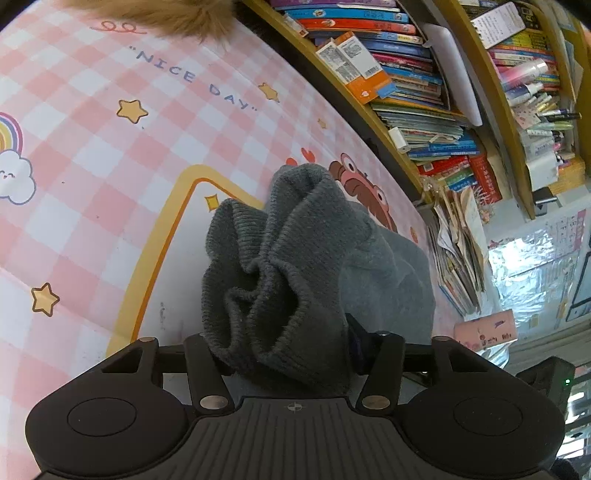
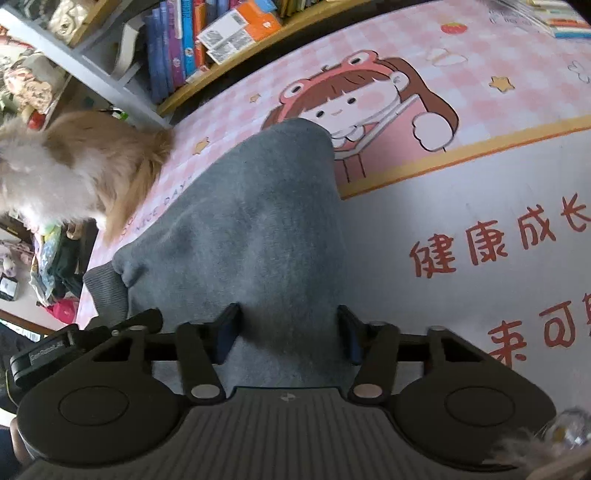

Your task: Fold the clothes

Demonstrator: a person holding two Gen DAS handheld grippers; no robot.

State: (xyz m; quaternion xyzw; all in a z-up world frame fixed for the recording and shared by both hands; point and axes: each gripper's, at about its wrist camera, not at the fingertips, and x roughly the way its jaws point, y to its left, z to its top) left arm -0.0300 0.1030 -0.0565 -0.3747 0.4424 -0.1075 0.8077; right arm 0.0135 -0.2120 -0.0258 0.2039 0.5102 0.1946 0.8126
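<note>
A grey sweatshirt lies on the pink checked cartoon mat. Its dark ribbed cuff or hem is bunched up in my left gripper, which is shut on that ribbed fabric; the lighter grey body trails behind it. My right gripper is open, its two fingers standing either side of the grey cloth, over the garment's near end. A ribbed cuff shows at the left in the right wrist view.
A fluffy tan and white pet sits on the mat's edge next to the garment; its fur shows in the left view. Bookshelves packed with books line the far side. Clutter lies on the floor.
</note>
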